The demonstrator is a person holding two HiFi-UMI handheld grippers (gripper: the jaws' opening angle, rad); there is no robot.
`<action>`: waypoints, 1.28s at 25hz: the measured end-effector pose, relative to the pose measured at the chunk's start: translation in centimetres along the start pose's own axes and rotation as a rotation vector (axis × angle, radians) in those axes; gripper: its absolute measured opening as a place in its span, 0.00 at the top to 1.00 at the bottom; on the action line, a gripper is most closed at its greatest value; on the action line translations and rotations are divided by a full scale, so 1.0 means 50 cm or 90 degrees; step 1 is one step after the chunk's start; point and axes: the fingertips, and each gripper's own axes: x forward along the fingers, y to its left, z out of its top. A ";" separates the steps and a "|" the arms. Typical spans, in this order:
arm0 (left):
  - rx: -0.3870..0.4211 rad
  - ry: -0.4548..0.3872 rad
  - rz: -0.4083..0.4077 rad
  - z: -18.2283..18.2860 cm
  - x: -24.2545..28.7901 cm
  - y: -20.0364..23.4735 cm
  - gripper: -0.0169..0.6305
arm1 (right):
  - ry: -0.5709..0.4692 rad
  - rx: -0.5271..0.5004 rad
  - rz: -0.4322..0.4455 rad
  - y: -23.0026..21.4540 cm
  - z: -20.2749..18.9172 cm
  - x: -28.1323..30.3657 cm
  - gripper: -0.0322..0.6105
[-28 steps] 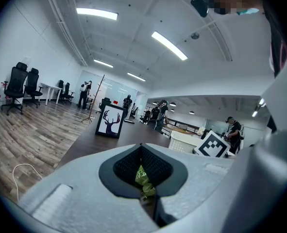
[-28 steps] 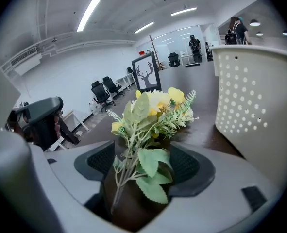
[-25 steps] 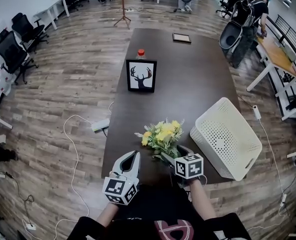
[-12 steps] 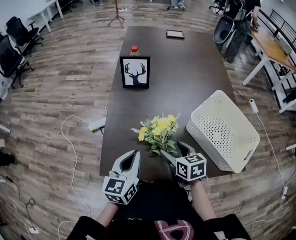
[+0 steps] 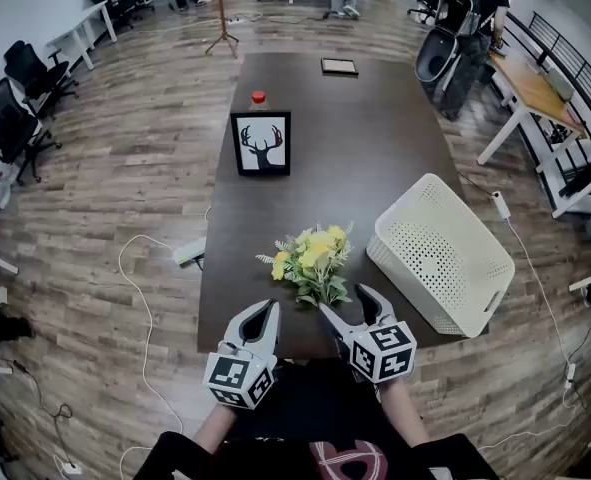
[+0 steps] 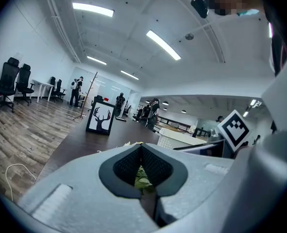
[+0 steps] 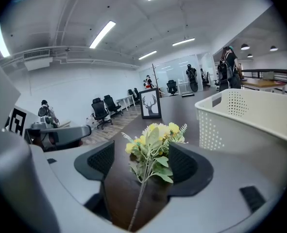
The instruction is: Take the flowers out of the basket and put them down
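Note:
A bunch of yellow flowers (image 5: 311, 257) with green leaves lies on the dark table (image 5: 345, 168) near its front edge, stem toward me. My right gripper (image 5: 343, 300) is open, its jaws standing either side of the stem without pressing it. In the right gripper view the flowers (image 7: 153, 147) rest on the tabletop between the spread jaws of the right gripper (image 7: 145, 163). The white perforated basket (image 5: 445, 258) stands to the right of the flowers, nothing visible in it. My left gripper (image 5: 263, 314) hovers left of the stem, shut and holding nothing; in its own view the left gripper (image 6: 142, 148) shows closed jaws.
A framed deer picture (image 5: 262, 144) stands mid-table with a red-capped bottle (image 5: 259, 98) behind it. A small flat frame (image 5: 339, 66) lies at the far end. The basket wall (image 7: 250, 115) is close on the right. Cables run on the wooden floor at left.
My right gripper has opened and let go of the flower stem. The bunch now lies on the table instead of being held. The left gripper has stayed put.

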 end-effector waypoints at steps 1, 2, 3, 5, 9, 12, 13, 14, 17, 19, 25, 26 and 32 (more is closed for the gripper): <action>0.000 0.000 -0.001 0.000 -0.001 -0.001 0.96 | -0.007 -0.001 -0.003 0.003 0.003 -0.005 0.40; 0.000 0.000 -0.002 0.000 -0.001 -0.001 0.96 | -0.013 -0.002 -0.005 0.006 0.006 -0.010 0.40; 0.001 -0.001 -0.004 0.001 0.000 -0.002 0.96 | -0.018 -0.004 -0.006 0.008 0.009 -0.014 0.40; 0.001 -0.003 -0.008 0.002 0.001 -0.005 0.96 | -0.029 -0.009 -0.009 0.010 0.016 -0.022 0.42; 0.003 -0.002 -0.014 0.001 0.001 -0.006 0.96 | -0.038 -0.016 -0.023 0.015 0.016 -0.031 0.47; 0.005 -0.001 -0.020 0.002 0.002 -0.009 0.96 | -0.040 -0.017 -0.033 0.020 0.011 -0.035 0.51; 0.005 -0.002 -0.022 0.002 0.002 -0.009 0.96 | -0.040 -0.016 -0.034 0.023 0.008 -0.036 0.53; 0.005 -0.002 -0.024 0.002 0.002 -0.010 0.96 | -0.040 -0.018 -0.036 0.026 0.006 -0.037 0.54; 0.005 -0.001 -0.030 0.002 0.002 -0.013 0.96 | -0.040 -0.032 -0.038 0.036 0.003 -0.042 0.57; 0.006 0.000 -0.033 0.001 0.003 -0.014 0.96 | -0.044 -0.037 -0.038 0.042 0.005 -0.044 0.59; 0.011 0.000 -0.041 0.002 0.002 -0.015 0.96 | -0.058 -0.042 -0.050 0.048 0.012 -0.049 0.72; 0.012 0.000 -0.041 0.003 0.001 -0.015 0.96 | -0.060 -0.042 -0.052 0.049 0.014 -0.050 0.74; 0.012 -0.002 -0.043 0.005 -0.001 -0.020 0.96 | -0.064 -0.049 -0.060 0.052 0.017 -0.054 0.80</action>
